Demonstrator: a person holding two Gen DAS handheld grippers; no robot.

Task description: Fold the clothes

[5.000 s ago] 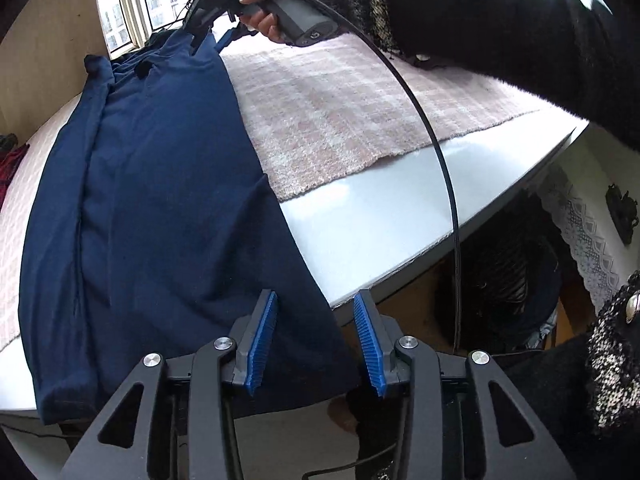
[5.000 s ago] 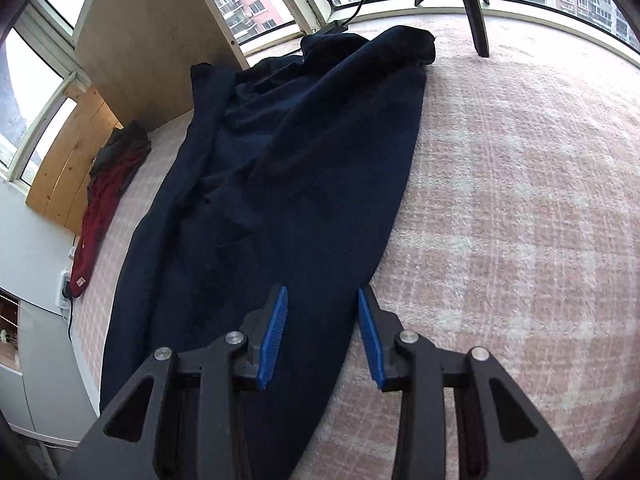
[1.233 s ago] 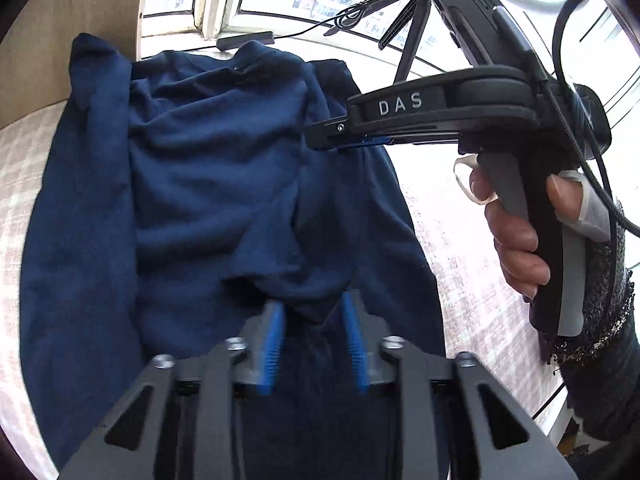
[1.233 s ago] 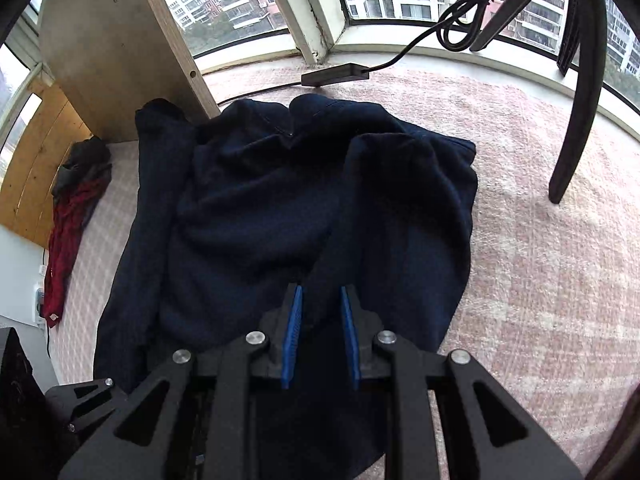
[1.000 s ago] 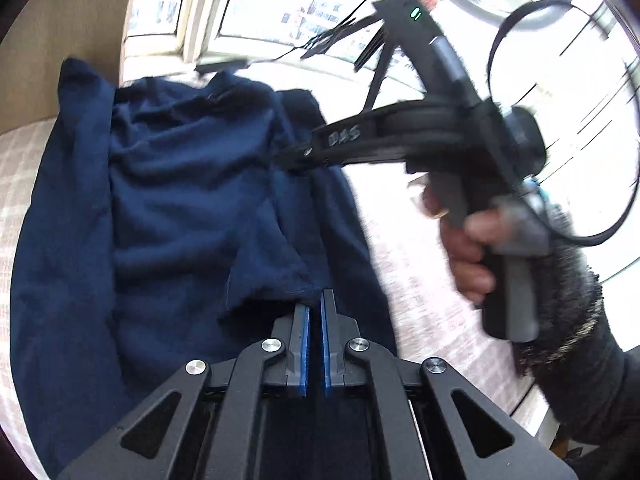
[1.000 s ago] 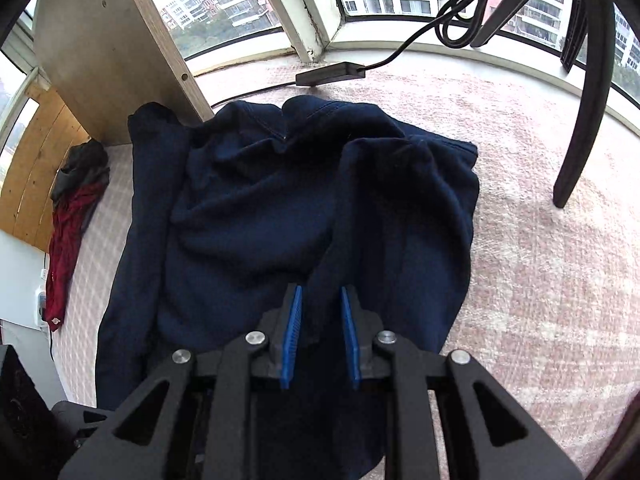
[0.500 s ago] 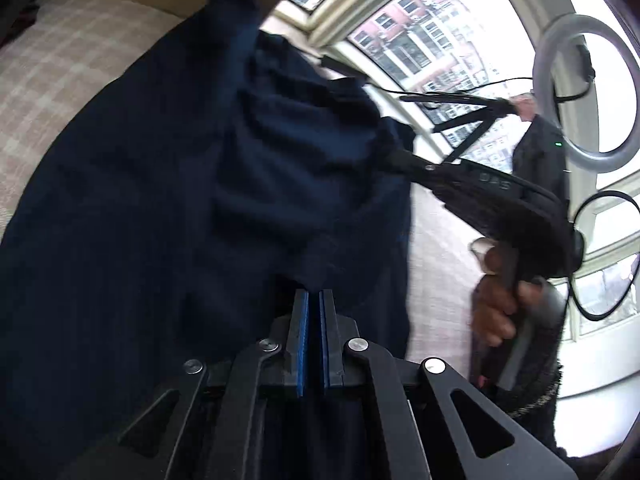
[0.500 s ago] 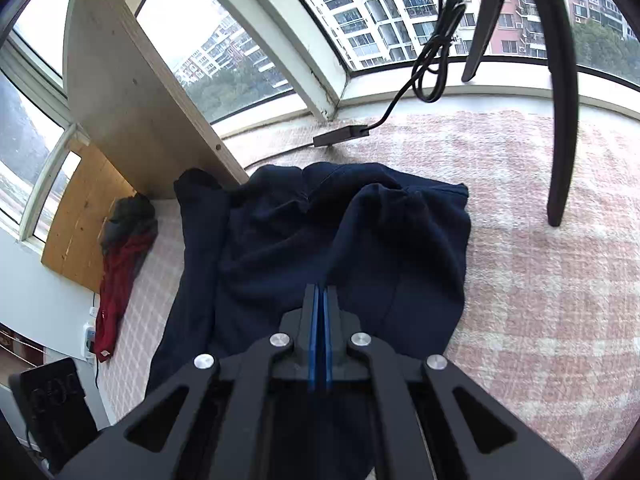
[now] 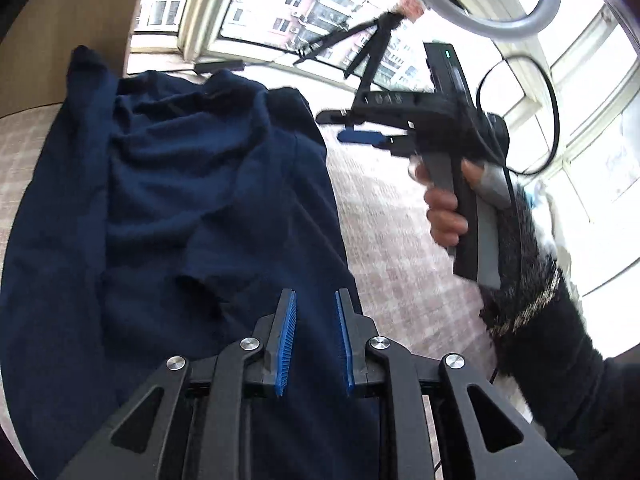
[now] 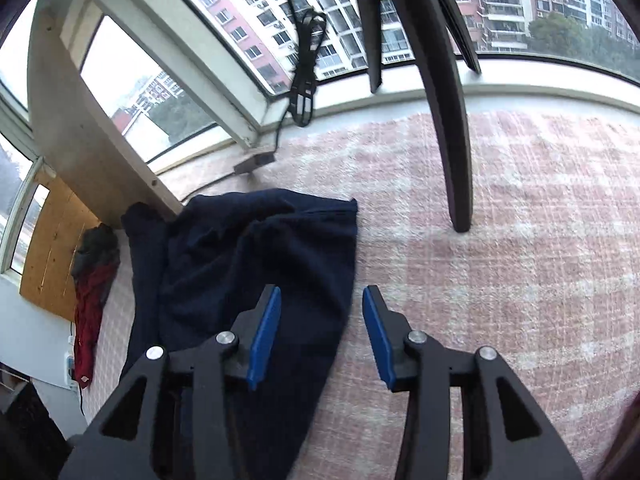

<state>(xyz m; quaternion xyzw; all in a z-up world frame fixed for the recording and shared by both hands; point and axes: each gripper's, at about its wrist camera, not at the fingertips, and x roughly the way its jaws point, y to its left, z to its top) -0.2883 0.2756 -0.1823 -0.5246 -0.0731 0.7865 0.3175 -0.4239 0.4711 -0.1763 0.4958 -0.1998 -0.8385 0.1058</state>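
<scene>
Blue pads of the left gripper (image 9: 314, 316) stand a little apart, the jaws having just been opening; navy cloth lies under the gap but nothing is pinched between them. Directly below and ahead of these fingers spreads the navy garment (image 9: 168, 184), doubled over on itself, its loose folded edge just left of the left pad and its rumpled upper layers running away toward the window. Its straight right-hand hem runs forward from beside the right pad. To the right of that hem lies the pink checked cloth (image 9: 392, 248) that covers the surface.

Further ahead and to the right, a hand (image 9: 446, 208) in a dark knit sleeve (image 9: 560, 352) grips the handle of the right gripper (image 9: 340, 126), which hangs in the air beyond the garment's far right corner, clear of the fabric.

Seen from its own camera, the right gripper (image 10: 322, 300) has its jaws well apart, likewise just opened, with nothing between them; the garment's (image 10: 256, 264) right edge passes beneath the left finger and the checked cloth (image 10: 520, 264) shows under the gap and right finger. Ahead to the right, a dark stand leg (image 10: 452, 152) rests on the cloth. Far left, a red garment (image 10: 90, 312) hangs by a wooden panel (image 10: 52, 256).
</scene>
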